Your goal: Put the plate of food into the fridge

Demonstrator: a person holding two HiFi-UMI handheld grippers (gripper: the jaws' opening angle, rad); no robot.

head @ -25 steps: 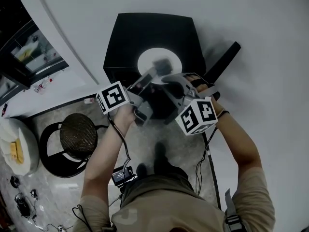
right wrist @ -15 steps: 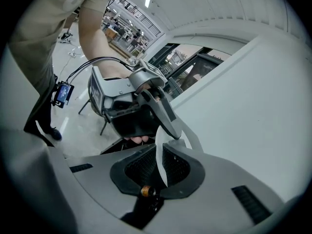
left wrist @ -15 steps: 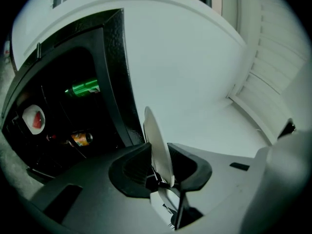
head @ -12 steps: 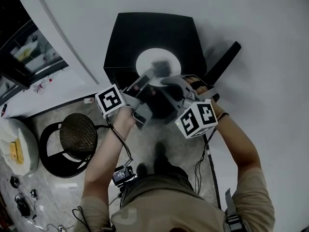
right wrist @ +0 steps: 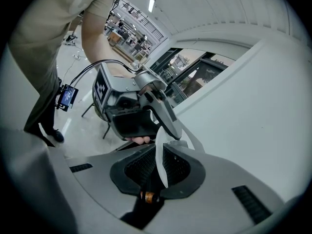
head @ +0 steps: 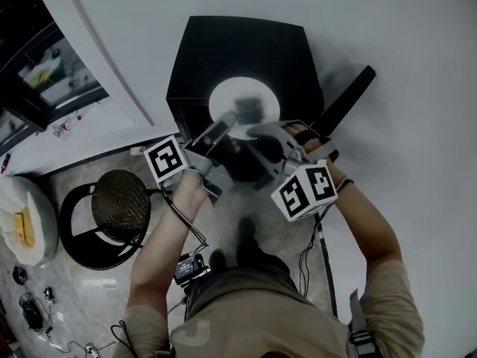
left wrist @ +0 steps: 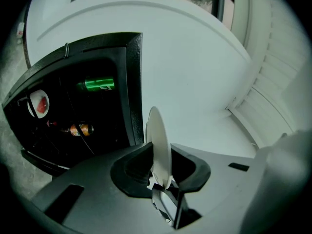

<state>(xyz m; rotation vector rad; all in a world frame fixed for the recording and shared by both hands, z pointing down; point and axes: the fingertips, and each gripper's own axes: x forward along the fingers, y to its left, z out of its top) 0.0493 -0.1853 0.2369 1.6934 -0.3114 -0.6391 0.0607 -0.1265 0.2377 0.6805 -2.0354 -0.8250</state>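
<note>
Looking steeply down on a black fridge (head: 238, 51), door (head: 344, 99) open, seen edge-on at its right. Can't see inside from the head view. From the left gripper view mostly dark in there, only a green bottle (left wrist: 100, 84) and a small can (left wrist: 80, 129) readable. Lower body cut off by the frame.

Reaching forward with both forearms, left hand (head: 195, 181) and right hand (head: 313, 136) side by side, marker cubes facing up.

Right tongs (head: 258, 130) clenched on the plate (head: 242, 107) rim. Left tongs (head: 226, 119) just been closing round the opposite rim: rim between the pads, no firm pinch visible.

Held in the air between the two tongs, just outside the fridge opening. White, round, edge-on in both gripper views.

Food (head: 250, 109): blurred grey lump, can't identify.
</note>
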